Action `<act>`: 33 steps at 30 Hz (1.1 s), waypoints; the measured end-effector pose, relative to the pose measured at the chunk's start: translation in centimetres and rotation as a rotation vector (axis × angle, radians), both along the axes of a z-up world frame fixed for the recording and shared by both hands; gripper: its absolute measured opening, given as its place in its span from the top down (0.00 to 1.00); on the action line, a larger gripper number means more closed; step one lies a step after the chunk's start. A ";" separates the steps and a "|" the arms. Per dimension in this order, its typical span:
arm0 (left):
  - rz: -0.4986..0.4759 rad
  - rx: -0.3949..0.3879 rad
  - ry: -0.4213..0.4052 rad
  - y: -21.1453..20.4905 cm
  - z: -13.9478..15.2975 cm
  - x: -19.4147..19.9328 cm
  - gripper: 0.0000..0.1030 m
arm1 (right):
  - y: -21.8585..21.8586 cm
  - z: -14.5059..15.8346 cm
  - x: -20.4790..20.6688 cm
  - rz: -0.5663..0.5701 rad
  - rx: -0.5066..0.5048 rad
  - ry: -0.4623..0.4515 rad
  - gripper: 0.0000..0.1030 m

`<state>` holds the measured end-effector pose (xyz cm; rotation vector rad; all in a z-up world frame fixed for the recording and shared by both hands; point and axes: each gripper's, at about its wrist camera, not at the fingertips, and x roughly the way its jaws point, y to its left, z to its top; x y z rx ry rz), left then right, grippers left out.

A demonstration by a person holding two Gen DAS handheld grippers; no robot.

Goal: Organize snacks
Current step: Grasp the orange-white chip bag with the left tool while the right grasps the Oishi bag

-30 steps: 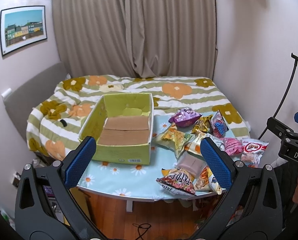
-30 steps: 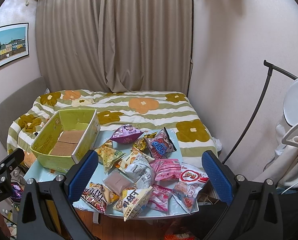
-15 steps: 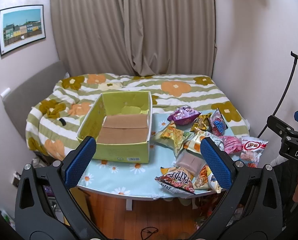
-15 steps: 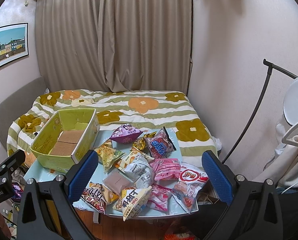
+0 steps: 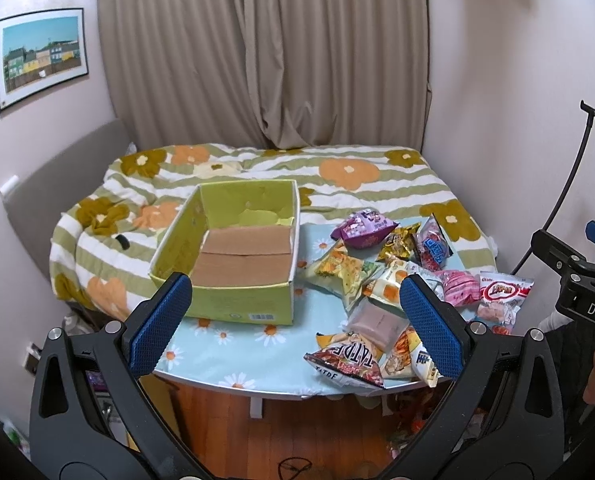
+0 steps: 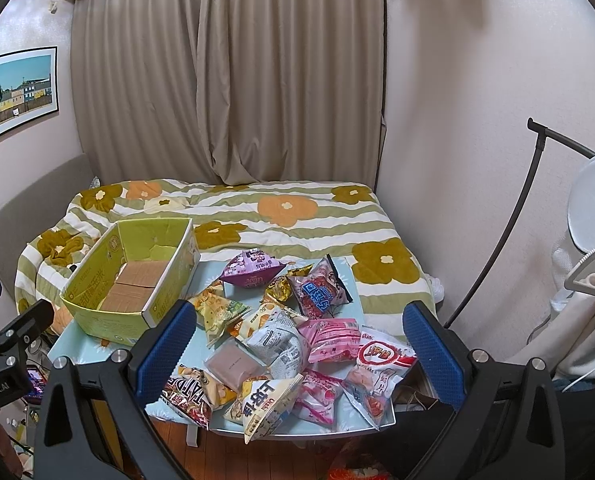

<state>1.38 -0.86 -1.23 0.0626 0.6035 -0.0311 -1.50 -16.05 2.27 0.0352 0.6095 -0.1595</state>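
one green box (image 6: pixel 129 280) stands on the table (image 6: pixel 97 354); right of the box lie about a dozen snack packets (image 6: pixel 281 336), overlapping.

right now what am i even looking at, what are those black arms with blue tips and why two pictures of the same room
Those are two handheld grippers, one in each of a person's hands; no robot is involved. Each carries a wide-angle camera looking out along its two blue-padded fingers, so you get one picture per gripper. In the left wrist view the left gripper stands open and holds nothing. In the right wrist view the right gripper is likewise open and holds nothing. Both hang in front of a small table with a daisy-print cover, set against a bed. On the table's left sits an open green cardboard box with no snacks in it. To its right lies a loose heap of snack packets, none sorted yet.
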 end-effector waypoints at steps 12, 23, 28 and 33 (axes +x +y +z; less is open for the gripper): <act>-0.004 -0.047 0.243 -0.5 -6.8 3.6 0.00 | -1.5 -5.2 1.9 0.083 0.055 0.138 0.00; -0.166 -0.167 0.503 -0.3 -17.6 10.3 0.00 | -0.2 -14.8 4.1 0.025 0.207 0.348 0.00; -0.241 -0.191 0.602 -1.0 -21.5 13.0 0.00 | 0.1 -18.0 5.1 -0.062 0.308 0.412 0.00; -0.290 -0.197 0.675 -1.9 -24.6 14.5 0.00 | 0.1 -20.0 5.7 -0.143 0.379 0.431 0.01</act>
